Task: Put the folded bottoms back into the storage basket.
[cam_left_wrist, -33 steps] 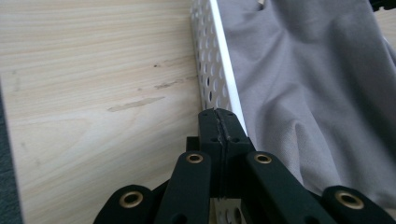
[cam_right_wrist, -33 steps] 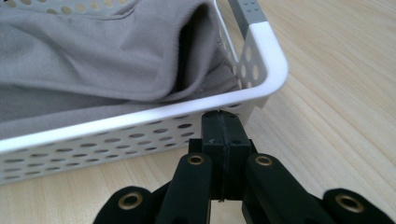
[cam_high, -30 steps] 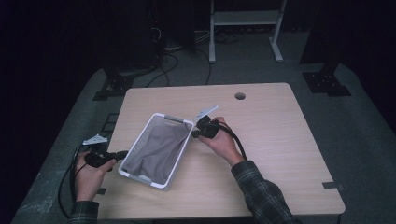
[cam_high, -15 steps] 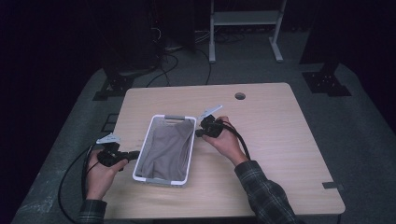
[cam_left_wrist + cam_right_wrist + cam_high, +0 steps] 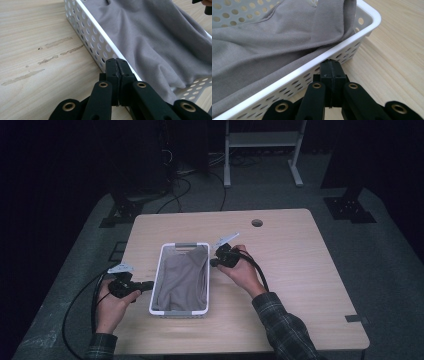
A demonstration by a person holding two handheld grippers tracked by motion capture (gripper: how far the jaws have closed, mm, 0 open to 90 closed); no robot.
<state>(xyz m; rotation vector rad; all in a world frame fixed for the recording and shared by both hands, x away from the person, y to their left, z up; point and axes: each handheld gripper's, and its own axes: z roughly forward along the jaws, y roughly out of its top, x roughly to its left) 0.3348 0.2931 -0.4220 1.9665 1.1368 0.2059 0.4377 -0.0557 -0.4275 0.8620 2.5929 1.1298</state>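
Observation:
A white perforated basket [image 5: 156, 285] stands lengthwise in the middle of the wooden table, with a grey cloth [image 5: 182, 277] lying crumpled inside it. My left gripper [image 5: 149, 284] is shut and empty, its tips against the basket's left wall near the front corner. In the left gripper view the shut jaws [image 5: 116, 62] meet the holed basket wall [image 5: 87, 27], with the grey cloth [image 5: 150, 40] beyond. My right gripper [image 5: 213, 263] is shut too, tips against the right wall. In the right gripper view its tips [image 5: 331, 63] sit just under the basket rim [image 5: 287, 77], with cloth [image 5: 274, 47] draped over the edge.
The table [image 5: 300, 270] has a round cable hole [image 5: 257, 223] at the back and a strip of tape [image 5: 351, 318] at its front right corner. Faint smears [image 5: 50, 58] mark the wood left of the basket. A white metal stand [image 5: 260, 140] rises behind the table on the dark floor.
The basket has swung from skewed to square with the table. My left hand has moved right, up against the basket's left wall. The right hand has stayed at the right wall.

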